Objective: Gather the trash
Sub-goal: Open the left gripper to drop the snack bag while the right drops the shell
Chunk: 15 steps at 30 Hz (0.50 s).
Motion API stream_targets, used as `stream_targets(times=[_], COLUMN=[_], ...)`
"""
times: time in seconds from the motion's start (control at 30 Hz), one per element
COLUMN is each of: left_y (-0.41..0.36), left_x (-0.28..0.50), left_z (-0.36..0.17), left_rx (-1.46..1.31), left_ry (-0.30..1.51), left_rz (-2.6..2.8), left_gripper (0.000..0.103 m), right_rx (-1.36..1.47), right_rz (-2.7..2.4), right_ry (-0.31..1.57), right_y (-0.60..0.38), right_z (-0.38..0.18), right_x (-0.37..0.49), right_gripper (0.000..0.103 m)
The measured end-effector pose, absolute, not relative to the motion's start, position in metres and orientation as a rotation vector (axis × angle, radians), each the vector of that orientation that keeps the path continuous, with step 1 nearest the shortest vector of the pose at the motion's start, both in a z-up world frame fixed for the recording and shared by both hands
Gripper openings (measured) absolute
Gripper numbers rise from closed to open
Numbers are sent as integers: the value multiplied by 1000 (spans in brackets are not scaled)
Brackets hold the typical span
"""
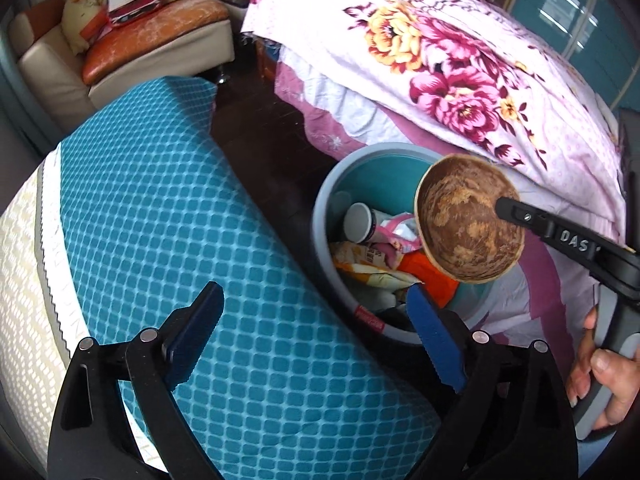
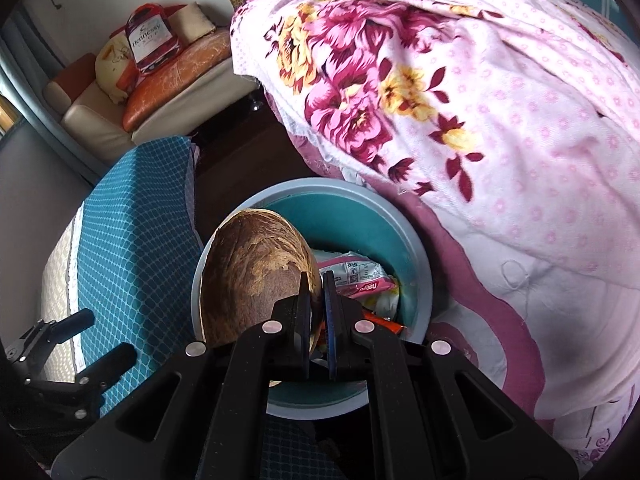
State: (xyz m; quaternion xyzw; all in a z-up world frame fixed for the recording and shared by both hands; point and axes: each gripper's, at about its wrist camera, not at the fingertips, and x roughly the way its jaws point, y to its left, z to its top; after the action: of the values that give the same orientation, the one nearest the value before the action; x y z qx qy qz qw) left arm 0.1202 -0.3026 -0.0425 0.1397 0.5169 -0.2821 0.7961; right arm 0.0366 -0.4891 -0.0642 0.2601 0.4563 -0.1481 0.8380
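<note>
A brown coconut-shell bowl (image 1: 460, 224) (image 2: 248, 276) hangs tilted over a round grey bin (image 1: 320, 216) (image 2: 424, 264) with a teal inside. My right gripper (image 2: 316, 280) (image 1: 500, 202) is shut on the bowl's rim. In the bin lie a paper cup (image 1: 358, 224), a pink wrapper (image 1: 396, 228) (image 2: 360, 280) and other packets. My left gripper (image 1: 314, 296) (image 2: 100, 338) stands open with nothing between its fingers, at the bin's near left rim, partly above the teal cushion. A hand (image 1: 604, 368) holds the right gripper's handle.
A teal checked cushion (image 1: 160, 200) (image 2: 132, 240) lies left of the bin. A flowered pink quilt (image 1: 460, 60) (image 2: 480, 120) hangs off the bed at the right, touching the bin's far side. Dark floor (image 1: 256, 132) and a cream sofa (image 1: 120, 52) lie behind.
</note>
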Motion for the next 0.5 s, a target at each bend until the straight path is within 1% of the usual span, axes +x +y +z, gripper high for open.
stream_targets(times=[0.13, 0.2, 0.23, 0.27, 0.33, 0.37, 0.4, 0.43, 0.5], left_y=[-290, -285, -282, -281, -277, -276, -273, -271, -269], left_x=[124, 125, 125, 125, 124, 123, 121, 119, 117], left_z=[-42, -41, -41, -40, -38, -37, -35, -33, -31], left_rx=[275, 265, 256, 252, 248, 248, 247, 246, 240], left_ry=[1111, 1113, 1117, 1119, 1117, 1114, 1111, 1107, 1103], left_rz=[-582, -577, -574, -574, -574, -572, -572, -573, -574], left_gripper=[93, 93, 93, 93, 93, 93, 93, 93, 93], right_rx=[548, 549, 550, 548, 542, 544, 546, 550, 552], right_rz=[-298, -294, -290, -291, -295, -298, -300, -304, -307], right_ry=[1001, 1008, 1010, 1011, 1009, 1004, 1002, 998, 989], right_y=[-482, -478, -476, -475, -472, -472, -471, -471, -469], right_z=[-74, -76, -77, -76, -76, -73, -72, -71, -66], right_x=[46, 47, 47, 46, 43, 40, 40, 38, 34], right_gripper=[19, 20, 27, 31, 43, 47, 57, 65, 69])
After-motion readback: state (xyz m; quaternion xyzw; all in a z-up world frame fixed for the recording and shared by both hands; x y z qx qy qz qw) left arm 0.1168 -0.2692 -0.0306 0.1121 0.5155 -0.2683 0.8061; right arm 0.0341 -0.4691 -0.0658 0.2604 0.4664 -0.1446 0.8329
